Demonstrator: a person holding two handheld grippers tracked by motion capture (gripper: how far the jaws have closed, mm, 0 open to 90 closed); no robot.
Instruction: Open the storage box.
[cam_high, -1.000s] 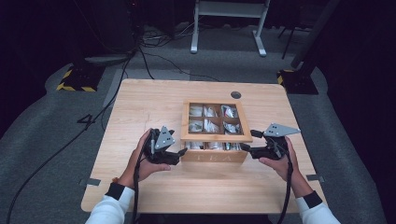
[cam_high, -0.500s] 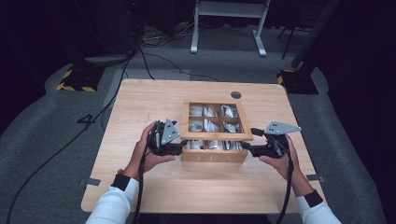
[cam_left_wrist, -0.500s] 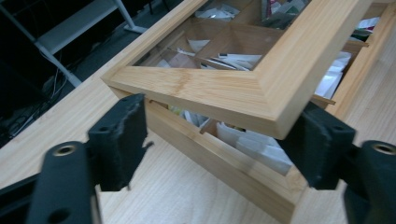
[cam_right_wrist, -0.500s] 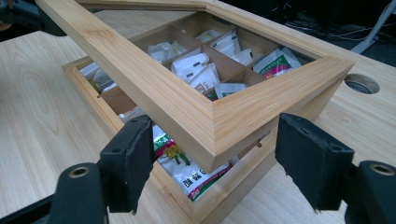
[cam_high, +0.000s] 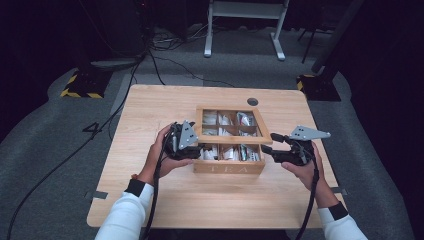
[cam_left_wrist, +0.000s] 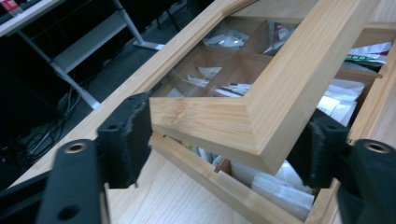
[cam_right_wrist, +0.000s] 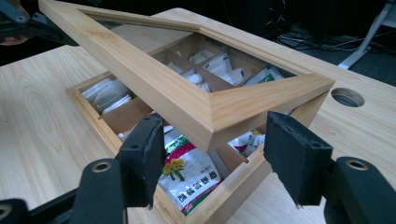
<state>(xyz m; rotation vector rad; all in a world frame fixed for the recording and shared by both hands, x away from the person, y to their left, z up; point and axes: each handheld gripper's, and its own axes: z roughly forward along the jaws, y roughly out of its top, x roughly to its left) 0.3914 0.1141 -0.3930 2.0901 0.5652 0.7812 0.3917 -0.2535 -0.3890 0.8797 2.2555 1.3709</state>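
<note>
The tea box lid (cam_left_wrist: 261, 116), a wooden frame with a clear pane, hangs tilted above the open tea box (cam_high: 230, 167) on the surface (cam_high: 150, 115). The left tool (cam_high: 192, 150) has one lid corner between its jaws, which have just been closing, one pad touching the wood. The right tool (cam_high: 272, 148) straddles the other corner, jaws likewise closing, pads apart from it. Tea packets (cam_right_wrist: 189, 175) lie below.

The left gripper's fingers (cam_left_wrist: 126, 140) straddle a raised corner of the wooden lid (cam_left_wrist: 261, 112) above the tea box (cam_left_wrist: 243, 191).
</note>
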